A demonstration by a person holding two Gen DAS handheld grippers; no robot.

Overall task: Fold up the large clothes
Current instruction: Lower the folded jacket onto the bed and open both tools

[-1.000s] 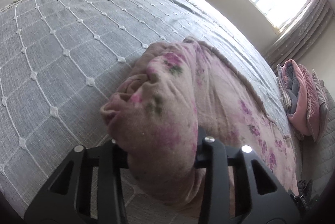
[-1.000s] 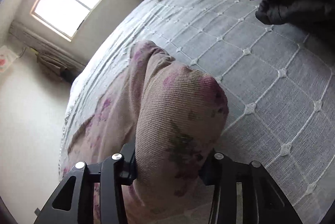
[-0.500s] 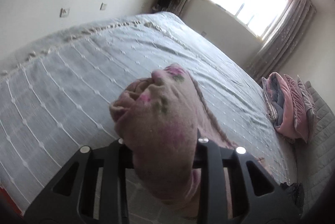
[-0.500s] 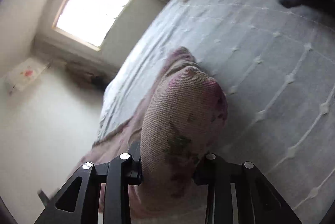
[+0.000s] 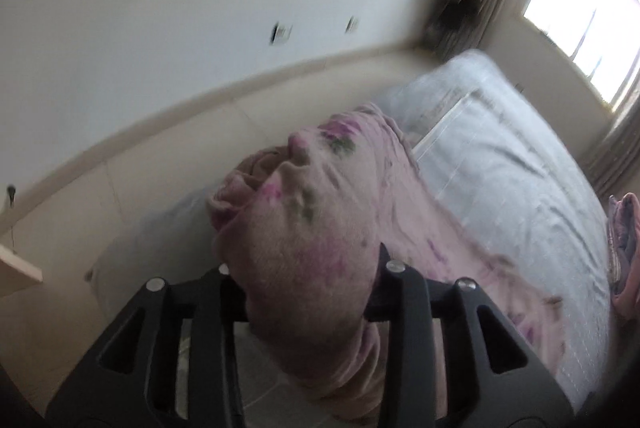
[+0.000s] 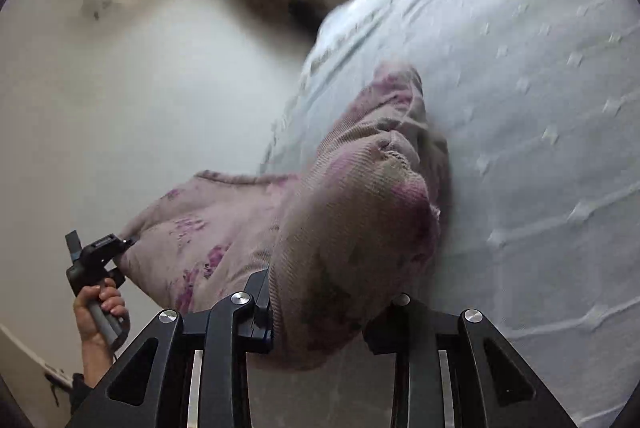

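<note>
A large pink garment with purple flowers [image 5: 304, 236] is lifted off the grey bed [image 5: 520, 179]. My left gripper [image 5: 306, 292] is shut on a bunched corner of it. My right gripper [image 6: 332, 316] is shut on another bunched corner of the garment [image 6: 360, 228]. The cloth stretches between the two grippers and trails down onto the bed. The left gripper also shows in the right wrist view [image 6: 120, 252], held in a hand, clamping the far corner. Both views are blurred by motion.
The grey quilted bedspread [image 6: 540, 107] fills the right side. A white wall [image 5: 200, 7] and a bright window [image 5: 592, 19] with curtains lie beyond the bed. A folded pink blanket [image 5: 624, 248] lies at the bed's far right edge.
Both grippers have risen and tilted up with the garment. The cloth has lifted off the bed and spread between them. The views now face the wall rather than the bedspread.
</note>
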